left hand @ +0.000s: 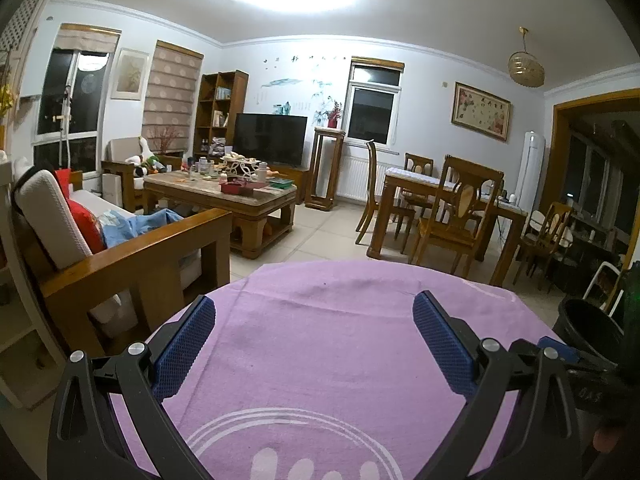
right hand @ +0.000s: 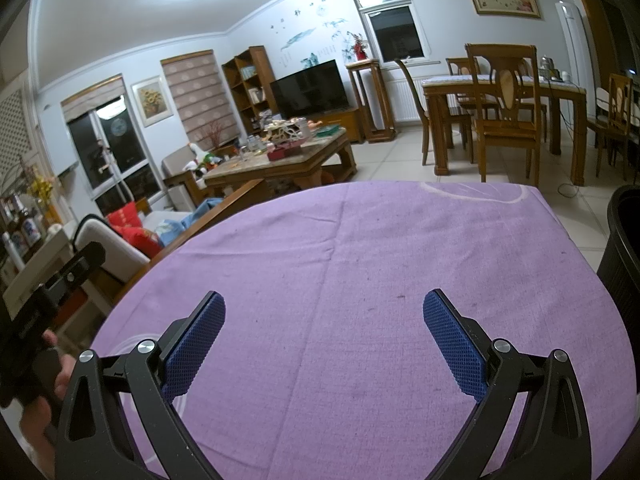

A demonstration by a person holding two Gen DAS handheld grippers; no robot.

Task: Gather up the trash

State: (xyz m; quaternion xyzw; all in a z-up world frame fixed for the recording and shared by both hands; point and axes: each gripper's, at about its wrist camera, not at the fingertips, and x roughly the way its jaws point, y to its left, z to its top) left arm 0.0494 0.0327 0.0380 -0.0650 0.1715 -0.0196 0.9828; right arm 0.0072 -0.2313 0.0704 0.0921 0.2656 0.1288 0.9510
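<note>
A purple cloth [left hand: 320, 340] covers the table in front of me; it also shows in the right wrist view [right hand: 360, 272]. No trash shows on it. My left gripper [left hand: 314, 304] is open and empty above the cloth. My right gripper [right hand: 324, 300] is open and empty above the cloth. A black bin [left hand: 588, 328] stands at the table's right side; its rim also shows in the right wrist view [right hand: 624, 240]. The left gripper's body [right hand: 52, 292] shows at the left edge of the right wrist view, and the right gripper's blue pad [left hand: 558, 350] at the right of the left wrist view.
A wooden sofa [left hand: 132, 256] with cushions stands to the left of the table. A cluttered coffee table [left hand: 224, 192] and a TV [left hand: 270, 138] are beyond. A dining table with chairs [left hand: 448, 208] stands at the far right on the tiled floor.
</note>
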